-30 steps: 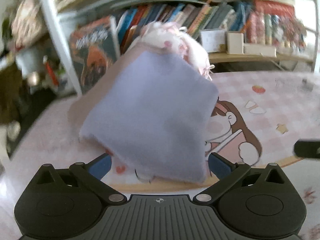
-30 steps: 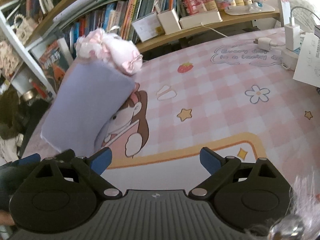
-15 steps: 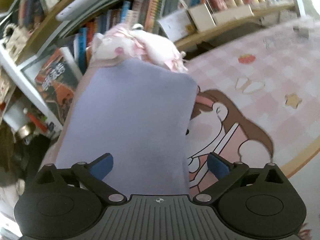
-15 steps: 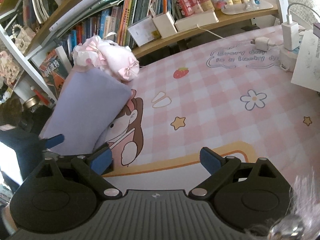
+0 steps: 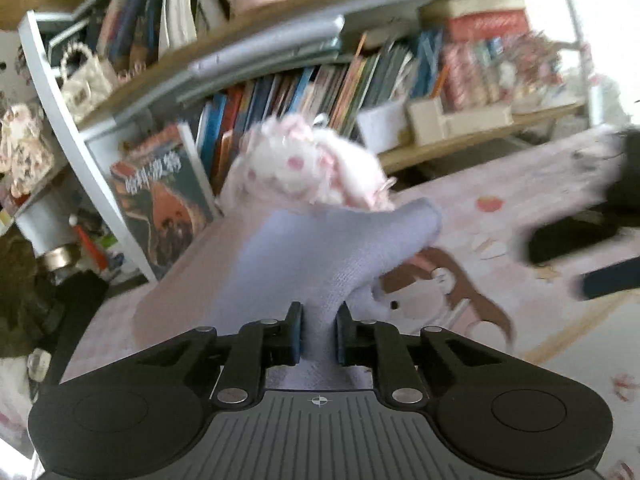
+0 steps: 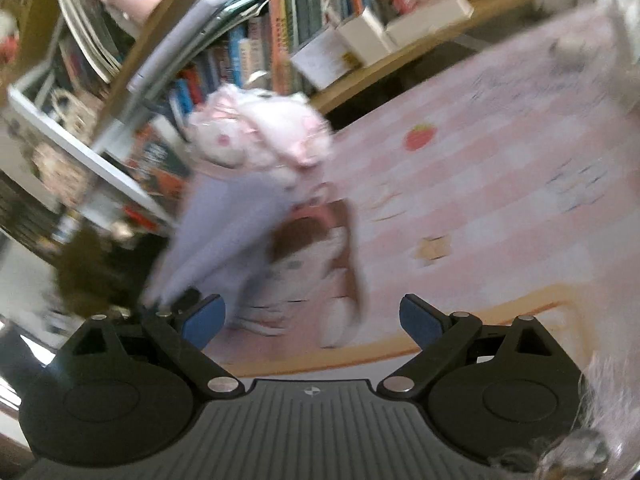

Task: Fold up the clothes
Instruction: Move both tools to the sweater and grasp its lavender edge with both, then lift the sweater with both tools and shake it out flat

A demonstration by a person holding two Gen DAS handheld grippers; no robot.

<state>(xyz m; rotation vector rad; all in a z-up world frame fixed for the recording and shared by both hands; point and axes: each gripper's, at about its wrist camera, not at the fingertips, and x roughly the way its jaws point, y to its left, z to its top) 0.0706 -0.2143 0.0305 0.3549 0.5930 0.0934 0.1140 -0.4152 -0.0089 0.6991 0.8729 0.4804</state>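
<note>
Your left gripper (image 5: 318,334) pinches the lilac cloth (image 5: 332,248) between its jaws.
Your right gripper (image 6: 312,316) gapes empty above the pink mat (image 6: 500,184); a pink plush (image 6: 260,136) sits behind the cloth, by the bookshelf (image 5: 280,92).

My left gripper (image 5: 318,334) pinches the purple cloth (image 5: 320,256) tight between its fingers (image 5: 295,334). A fluffy pink and white bundle (image 5: 316,168) sits behind it on the pink table (image 5: 520,184). Books (image 5: 280,92) fill the shelf.
</note>
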